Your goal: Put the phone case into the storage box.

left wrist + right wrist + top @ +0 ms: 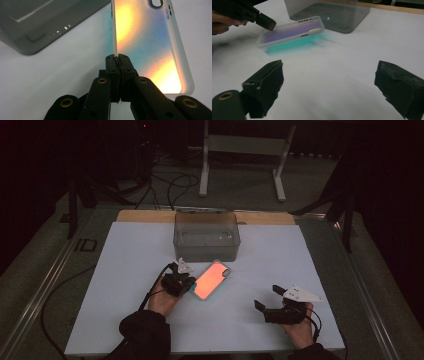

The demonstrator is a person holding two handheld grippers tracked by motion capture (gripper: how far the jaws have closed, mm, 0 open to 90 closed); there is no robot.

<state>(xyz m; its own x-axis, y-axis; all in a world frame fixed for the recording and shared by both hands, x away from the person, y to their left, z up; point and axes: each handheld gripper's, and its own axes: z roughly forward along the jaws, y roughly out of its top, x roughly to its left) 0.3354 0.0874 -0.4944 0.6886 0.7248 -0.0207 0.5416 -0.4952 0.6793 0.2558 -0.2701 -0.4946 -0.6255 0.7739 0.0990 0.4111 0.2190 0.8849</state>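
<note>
Left gripper (186, 281), just left of frame centre, is pinching the phone case (212, 280) by its thin side rim, jaws pressed tight on that edge. From the right gripper view the case (290, 33) hangs tilted, off the white mat, probably bound for the clear plastic box (206, 236) just above it. Right gripper (267, 299), lower right, waits with jaws spread wide, holding nothing.

Clear plastic container (207, 236), empty, upright near far edge of white tabletop (130, 270), centred. Wooden strip (145, 216) along that far edge. White stand (245, 150) and black cables (172, 185) on floor beyond.
</note>
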